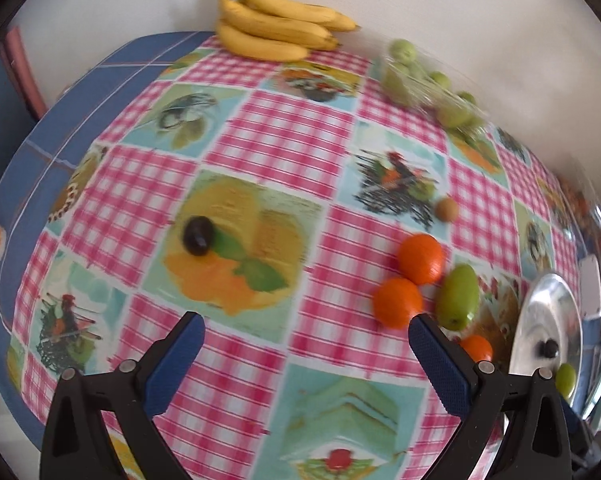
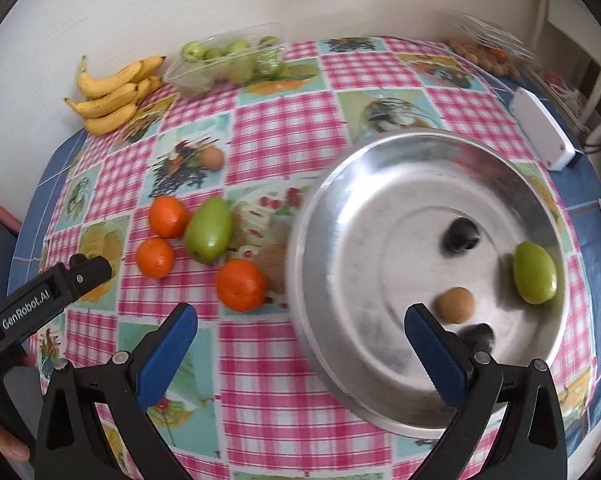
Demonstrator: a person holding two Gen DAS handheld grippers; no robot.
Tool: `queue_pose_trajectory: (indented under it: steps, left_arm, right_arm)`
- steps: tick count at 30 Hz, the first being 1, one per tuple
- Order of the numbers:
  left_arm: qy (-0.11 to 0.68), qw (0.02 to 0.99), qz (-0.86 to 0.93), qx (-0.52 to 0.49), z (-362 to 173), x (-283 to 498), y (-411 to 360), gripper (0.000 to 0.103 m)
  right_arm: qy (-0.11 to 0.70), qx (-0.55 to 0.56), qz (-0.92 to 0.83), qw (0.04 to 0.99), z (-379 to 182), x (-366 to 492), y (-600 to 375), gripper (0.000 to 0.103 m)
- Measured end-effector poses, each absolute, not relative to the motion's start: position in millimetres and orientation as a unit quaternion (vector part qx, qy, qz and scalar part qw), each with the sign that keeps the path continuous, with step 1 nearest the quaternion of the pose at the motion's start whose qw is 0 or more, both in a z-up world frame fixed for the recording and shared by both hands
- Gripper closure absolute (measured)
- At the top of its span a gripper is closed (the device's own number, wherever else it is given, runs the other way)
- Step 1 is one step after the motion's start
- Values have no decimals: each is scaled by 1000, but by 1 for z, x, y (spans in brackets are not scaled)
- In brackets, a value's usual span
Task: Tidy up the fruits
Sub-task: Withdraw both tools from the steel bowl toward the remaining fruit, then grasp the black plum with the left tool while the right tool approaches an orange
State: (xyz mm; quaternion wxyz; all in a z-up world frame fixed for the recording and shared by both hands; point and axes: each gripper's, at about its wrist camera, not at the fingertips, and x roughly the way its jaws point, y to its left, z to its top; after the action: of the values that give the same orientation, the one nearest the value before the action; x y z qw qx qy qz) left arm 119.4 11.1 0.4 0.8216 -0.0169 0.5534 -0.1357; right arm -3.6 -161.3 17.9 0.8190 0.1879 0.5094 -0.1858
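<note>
A steel bowl (image 2: 340, 264) on the checked tablecloth holds two dark plums (image 2: 460, 234), a brown fruit (image 2: 455, 305) and a green fruit (image 2: 534, 272). Left of it lie three oranges (image 2: 241, 285), a green fruit (image 2: 209, 229) and a small brown fruit (image 2: 211, 157). A dark plum (image 1: 198, 235) lies alone ahead of my left gripper (image 1: 306, 330), which is open and empty. My right gripper (image 2: 300, 322) is open and empty above the bowl's near left rim. The left gripper's body (image 2: 40, 300) shows at the left of the right wrist view.
A bunch of bananas (image 2: 114, 94) and a clear box of green fruits (image 2: 232, 62) lie at the wall. A clear box of small brown fruits (image 2: 484, 56) and a white device (image 2: 542, 134) sit at the far right. The table edge curves at left.
</note>
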Motion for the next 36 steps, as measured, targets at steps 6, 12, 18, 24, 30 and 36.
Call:
queue_pose_trajectory:
  steps: [6,12,18,24,30,36]
  left_arm:
    - [549,826,-120,-35,2,134,41,0]
    - [548,828,-114,-34,-2,147,63,0]
    - [525,842,-123,-25,1,159,75,0]
    - [526,836,-150,-40,2,174,78,0]
    - [529,833,-159,-29,-1,180,68,0]
    - [550,820,-151,-49,-18,192,73,14]
  right_arm:
    - [512,180,-149,827,14,18,-130,0]
    - [507,191,-113,833,12,34,-108,0]
    - [506,190,-108,834,7,49,-98,0]
    - [509,201,-103,830,0,60,-95,0]
    - [516,195,-102,828,-7,72,-93,18]
    - [529,199,-103,819,-20,84,-95,39]
